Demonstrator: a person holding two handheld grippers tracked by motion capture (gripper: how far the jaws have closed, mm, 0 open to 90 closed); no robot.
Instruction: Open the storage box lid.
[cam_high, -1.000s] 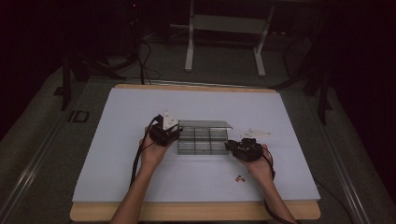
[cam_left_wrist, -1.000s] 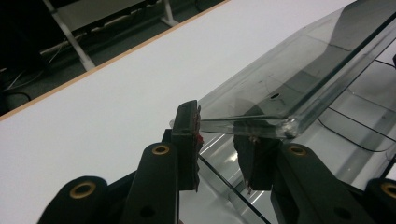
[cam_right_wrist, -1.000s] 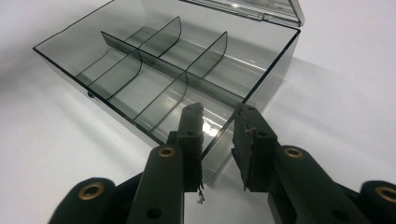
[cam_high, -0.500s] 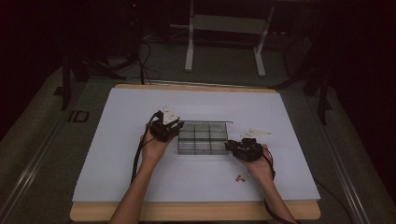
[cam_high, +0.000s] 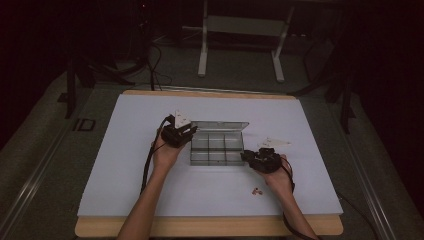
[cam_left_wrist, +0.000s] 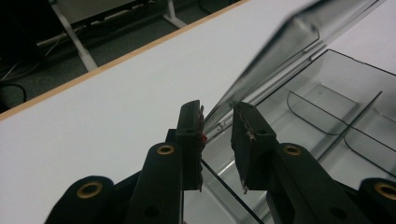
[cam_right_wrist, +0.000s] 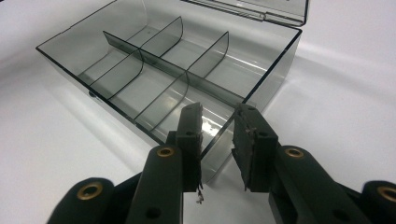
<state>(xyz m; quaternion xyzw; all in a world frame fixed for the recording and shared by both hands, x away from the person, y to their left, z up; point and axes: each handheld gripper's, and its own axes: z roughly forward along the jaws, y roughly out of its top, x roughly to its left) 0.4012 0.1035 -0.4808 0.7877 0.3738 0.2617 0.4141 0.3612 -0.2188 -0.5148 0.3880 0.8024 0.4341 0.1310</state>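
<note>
The left gripper (cam_high: 187, 134) is closing its fingers around the raised lid (cam_left_wrist: 280, 60) of the clear box (cam_high: 217, 148) mid-tabletop (cam_high: 125, 170); whether they pinch is unclear. The right gripper (cam_right_wrist: 217, 140) is straddling the box's corner wall, grip uncertain. The lid could slip free and drop. A small reddish bit (cam_high: 257, 190) is hard to identify.

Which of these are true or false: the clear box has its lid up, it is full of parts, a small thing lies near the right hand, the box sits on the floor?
1. The clear compartment box has its lid raised. True.
2. Its compartments are full of parts. False: they look empty.
3. A small reddish item lies on the table near the right gripper. True.
4. The box sits on the floor. False: it sits on the white table.
</note>
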